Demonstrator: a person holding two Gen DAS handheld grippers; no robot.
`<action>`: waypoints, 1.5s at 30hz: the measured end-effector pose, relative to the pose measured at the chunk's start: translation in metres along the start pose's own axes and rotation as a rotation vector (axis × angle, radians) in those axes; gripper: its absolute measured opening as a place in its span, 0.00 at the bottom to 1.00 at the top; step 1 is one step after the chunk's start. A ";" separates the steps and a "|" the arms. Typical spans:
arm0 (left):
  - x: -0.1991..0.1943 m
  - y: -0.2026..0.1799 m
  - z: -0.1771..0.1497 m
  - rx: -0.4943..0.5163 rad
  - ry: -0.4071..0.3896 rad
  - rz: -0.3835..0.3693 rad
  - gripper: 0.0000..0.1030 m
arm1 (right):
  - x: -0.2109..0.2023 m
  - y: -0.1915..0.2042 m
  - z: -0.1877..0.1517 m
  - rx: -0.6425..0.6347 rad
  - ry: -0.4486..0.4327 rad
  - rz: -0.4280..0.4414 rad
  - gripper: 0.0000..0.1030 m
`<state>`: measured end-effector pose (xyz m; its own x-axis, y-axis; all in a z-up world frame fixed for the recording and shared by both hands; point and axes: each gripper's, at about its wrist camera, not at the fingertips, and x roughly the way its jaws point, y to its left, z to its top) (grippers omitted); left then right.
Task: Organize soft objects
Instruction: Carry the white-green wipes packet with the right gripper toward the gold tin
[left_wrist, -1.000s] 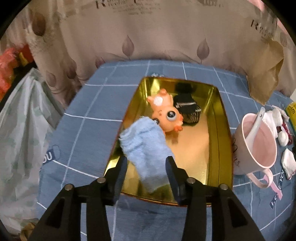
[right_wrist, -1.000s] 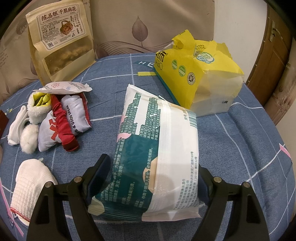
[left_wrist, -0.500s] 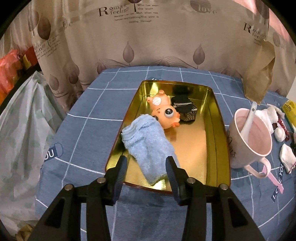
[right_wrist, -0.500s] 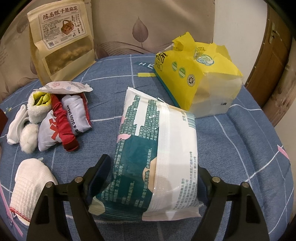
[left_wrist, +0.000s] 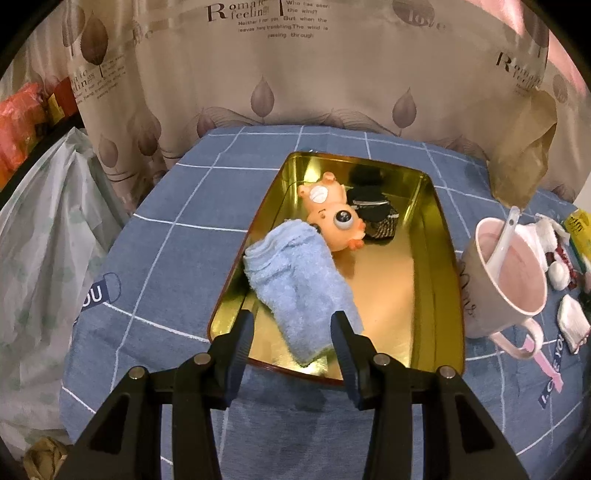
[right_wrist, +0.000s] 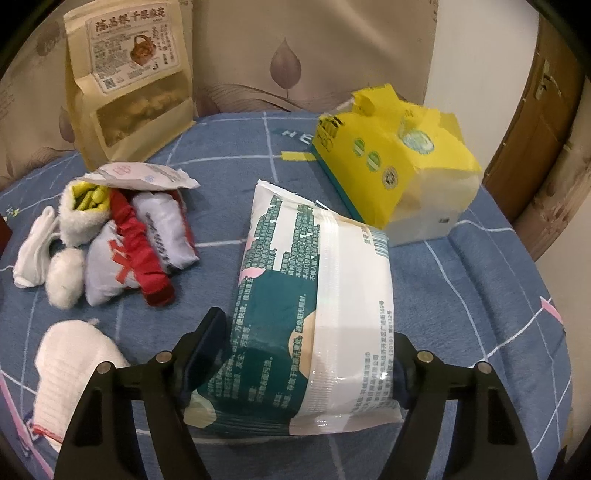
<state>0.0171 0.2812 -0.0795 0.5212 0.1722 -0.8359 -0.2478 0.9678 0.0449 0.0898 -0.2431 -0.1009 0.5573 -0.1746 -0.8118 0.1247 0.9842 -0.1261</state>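
In the left wrist view a light blue towel (left_wrist: 301, 284) lies in the gold tin tray (left_wrist: 452, 280), beside an orange squishy toy (left_wrist: 334, 221) and a dark striped cloth (left_wrist: 373, 218). My left gripper (left_wrist: 291, 332) is open above the tray's near edge, its fingers either side of the towel's near end without touching it. In the right wrist view my right gripper (right_wrist: 310, 354) is shut on a green-and-white wipes pack (right_wrist: 314, 306). A pile of soft items (right_wrist: 122, 236) and a white sock (right_wrist: 70, 369) lie to its left.
A pink mug with a spoon (left_wrist: 506, 280) stands right of the tray, with small white items (left_wrist: 572, 321) beyond it. A yellow tissue pack (right_wrist: 399, 162) and a kraft snack bag (right_wrist: 129, 74) stand at the back. A plastic bag (left_wrist: 40, 236) hangs left of the table.
My left gripper has let go of the blue towel and pulled back and up from the tray. The towel now rests in the tray. The right gripper has barely moved.
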 end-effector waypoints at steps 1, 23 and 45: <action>0.001 0.000 0.000 -0.001 0.002 -0.001 0.43 | -0.002 0.001 0.002 -0.003 -0.005 0.001 0.71; -0.008 0.004 0.003 -0.035 -0.023 -0.017 0.43 | -0.090 0.151 0.047 -0.249 -0.137 0.200 0.71; -0.010 0.032 0.007 -0.133 -0.047 0.001 0.43 | -0.139 0.383 0.041 -0.567 -0.160 0.490 0.71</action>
<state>0.0094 0.3113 -0.0656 0.5577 0.1841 -0.8094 -0.3526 0.9353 -0.0302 0.0939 0.1567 -0.0128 0.5573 0.3264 -0.7635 -0.5840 0.8077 -0.0810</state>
